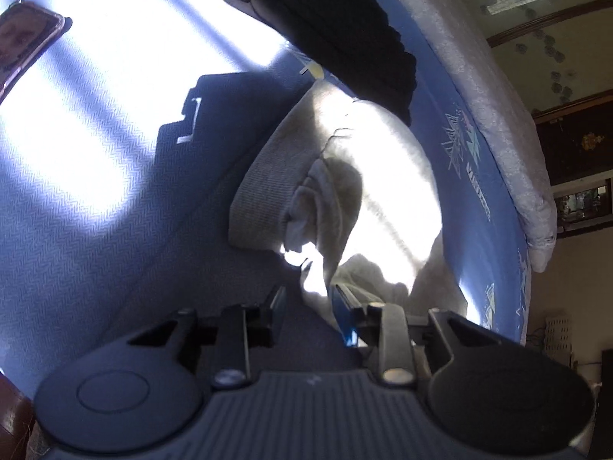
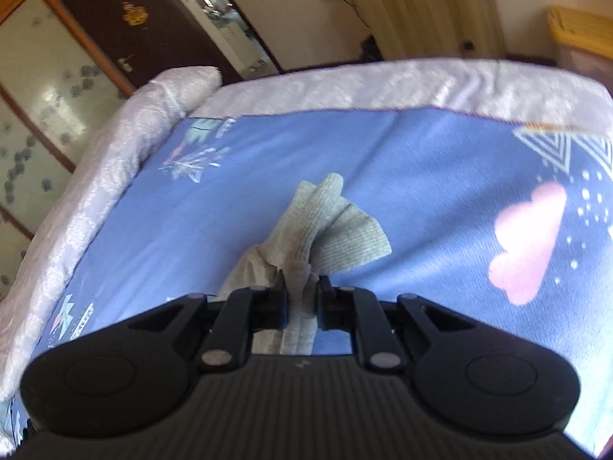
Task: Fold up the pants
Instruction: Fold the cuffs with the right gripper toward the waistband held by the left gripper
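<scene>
Left hand-held gripper [image 1: 306,299] parted wide, right hand-held gripper [image 2: 302,287] clamped (fingers close together)

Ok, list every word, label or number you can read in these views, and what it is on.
None can be read.
Blue bed sheet: printed lettering beside the star pattern, too blurred and distorted to make out.
Grey pants: no label or tag visible.
Dark folded clothes: no text visible.

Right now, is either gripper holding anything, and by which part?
The right gripper pinches the grey pants by a bunched fold near the ribbed cuffs. The left gripper is open, holding nothing.
</scene>
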Tool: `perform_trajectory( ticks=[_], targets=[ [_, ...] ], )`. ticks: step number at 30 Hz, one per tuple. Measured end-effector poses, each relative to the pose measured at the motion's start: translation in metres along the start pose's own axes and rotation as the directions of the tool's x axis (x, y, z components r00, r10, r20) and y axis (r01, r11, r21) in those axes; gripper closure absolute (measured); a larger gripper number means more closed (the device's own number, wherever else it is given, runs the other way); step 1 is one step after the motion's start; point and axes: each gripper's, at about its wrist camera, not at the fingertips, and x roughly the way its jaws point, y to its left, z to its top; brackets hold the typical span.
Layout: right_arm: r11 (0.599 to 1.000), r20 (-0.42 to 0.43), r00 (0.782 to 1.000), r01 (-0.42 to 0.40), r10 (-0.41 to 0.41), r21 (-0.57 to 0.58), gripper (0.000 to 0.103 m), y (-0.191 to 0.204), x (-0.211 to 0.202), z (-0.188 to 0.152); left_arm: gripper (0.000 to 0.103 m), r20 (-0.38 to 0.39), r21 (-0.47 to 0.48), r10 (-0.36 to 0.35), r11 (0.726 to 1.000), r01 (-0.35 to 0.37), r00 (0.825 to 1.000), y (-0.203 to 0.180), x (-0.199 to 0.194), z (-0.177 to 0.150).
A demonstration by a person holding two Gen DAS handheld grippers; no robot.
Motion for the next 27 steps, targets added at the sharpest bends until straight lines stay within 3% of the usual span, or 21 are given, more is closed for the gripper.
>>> perform_trajectory(
  ticks=[3, 5, 8, 11, 15, 20, 23, 24, 27],
  targets=[
    [0.986, 0.034, 0.991, -0.125, 0.129, -0.107, 0.087, 0.035, -0.034, -0.001, 0.076, 0.046, 0.041, -0.087, 0.996, 0.085, 0.995, -0.006, -0.031, -0.005],
    [0.957, 0.03, 0.974, -0.217, 0.227, -0.195, 0.087, 0.063, -0.057, -0.011, 0.076, 0.053, 0.068, -0.149, 0.987, 0.145, 0.987, -0.01, -0.044, -0.009],
    [0.893, -0.037, 0.945, -0.318, 0.324, -0.319, 0.087, 0.107, -0.076, -0.039, 0.076, 0.036, 0.106, -0.216, 0.972, 0.211, 0.976, -0.018, -0.049, -0.016],
    [0.813, -0.159, 0.908, -0.419, 0.389, -0.405, 0.087, 0.149, -0.079, -0.085, 0.076, 0.0, 0.124, -0.257, 0.959, 0.255, 0.966, -0.023, -0.04, -0.024],
    [0.701, -0.327, 0.859, -0.511, 0.394, -0.498, 0.087, 0.197, -0.077, -0.157, 0.076, -0.059, 0.113, -0.27, 0.955, 0.275, 0.961, -0.026, -0.021, -0.033],
    [0.604, -0.518, 0.789, -0.598, 0.329, -0.527, 0.086, 0.226, -0.071, -0.235, 0.076, -0.116, 0.115, -0.264, 0.954, 0.277, 0.957, -0.026, -0.003, -0.041],
    [0.55, -0.584, 0.767, -0.618, 0.266, -0.562, 0.063, 0.233, -0.074, -0.268, 0.076, -0.143, 0.12, -0.257, 0.954, 0.274, 0.956, -0.031, 0.008, -0.043],
    [0.542, -0.605, 0.755, -0.629, 0.254, -0.557, 0.05, 0.232, -0.076, -0.272, 0.076, -0.152, 0.123, -0.259, 0.953, 0.278, 0.954, -0.034, 0.011, -0.043],
    [0.576, -0.632, 0.72, -0.656, 0.286, -0.488, 0.044, 0.218, -0.082, -0.261, 0.076, -0.176, 0.151, -0.272, 0.942, 0.299, 0.946, -0.052, 0.021, -0.043]
  ],
)
